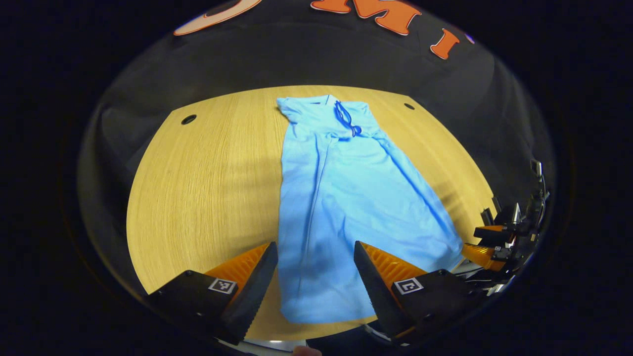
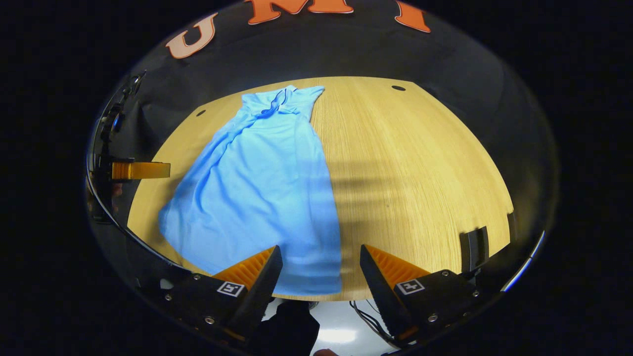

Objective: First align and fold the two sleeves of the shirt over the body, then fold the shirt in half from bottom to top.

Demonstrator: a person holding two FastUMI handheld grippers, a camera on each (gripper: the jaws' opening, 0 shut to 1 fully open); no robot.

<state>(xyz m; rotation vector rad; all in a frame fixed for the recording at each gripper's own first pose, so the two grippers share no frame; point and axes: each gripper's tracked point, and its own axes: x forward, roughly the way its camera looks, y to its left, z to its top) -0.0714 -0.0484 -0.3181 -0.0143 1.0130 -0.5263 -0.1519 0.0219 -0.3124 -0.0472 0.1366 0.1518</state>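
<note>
Plain light-blue shirt (image 1: 346, 198) with darker blue collar trim, on pale yellow wood-grain table (image 1: 207, 178).

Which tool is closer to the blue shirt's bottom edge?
About equal. The left tool straddles the shirt hem near one corner; the right tool straddles the other corner.
</note>
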